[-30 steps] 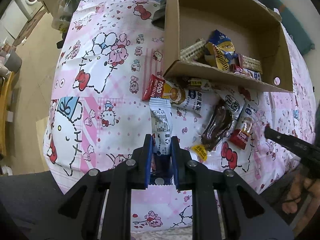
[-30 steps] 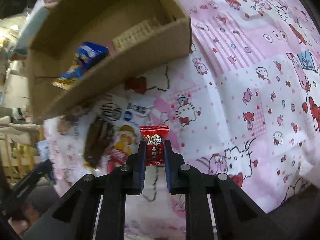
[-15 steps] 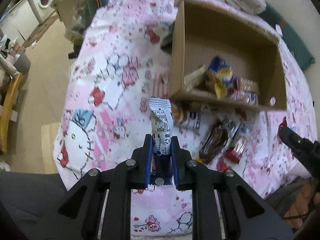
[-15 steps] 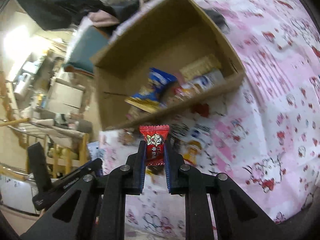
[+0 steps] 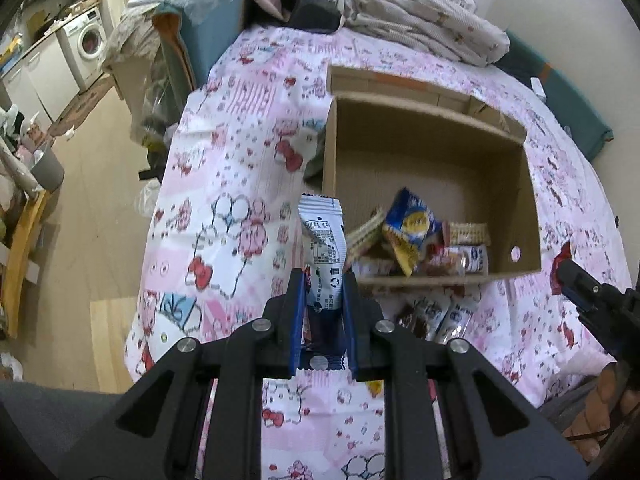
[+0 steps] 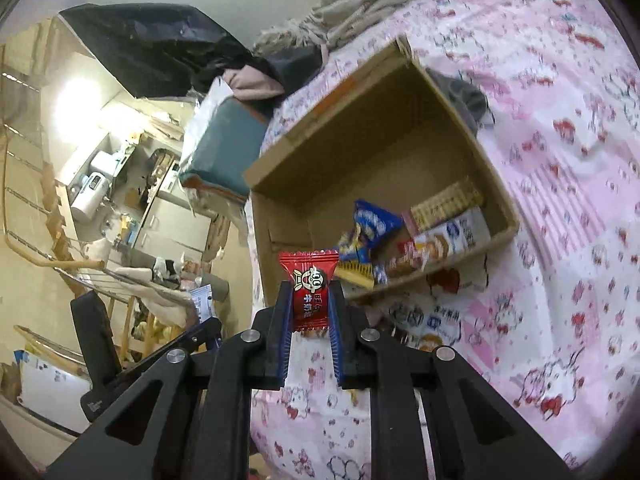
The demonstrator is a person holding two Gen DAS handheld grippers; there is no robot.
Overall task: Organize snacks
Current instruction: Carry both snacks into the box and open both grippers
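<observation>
My left gripper [image 5: 323, 280] is shut on a white and blue snack packet [image 5: 323, 248] and holds it upright above the bed, just short of the near left corner of the open cardboard box [image 5: 524, 200]. My right gripper [image 6: 311, 292] is shut on a small red candy packet [image 6: 310, 292], held high in front of the box [image 6: 460, 120]. The box holds several snacks, among them a blue and yellow bag [image 5: 412, 228] and wafer packs [image 6: 444, 200]. The right gripper also shows at the right edge of the left wrist view [image 5: 560, 276].
Several loose snack packets [image 5: 436, 316] lie on the pink Hello Kitty bedsheet [image 5: 240, 208] just in front of the box. Bedding [image 5: 420, 20] is piled at the far end. The bed's left edge drops to a wooden floor [image 5: 92, 184].
Both grippers have risen and tilted up with their packets still held. The box now sits lower and farther below, and its inside shows more fully.
</observation>
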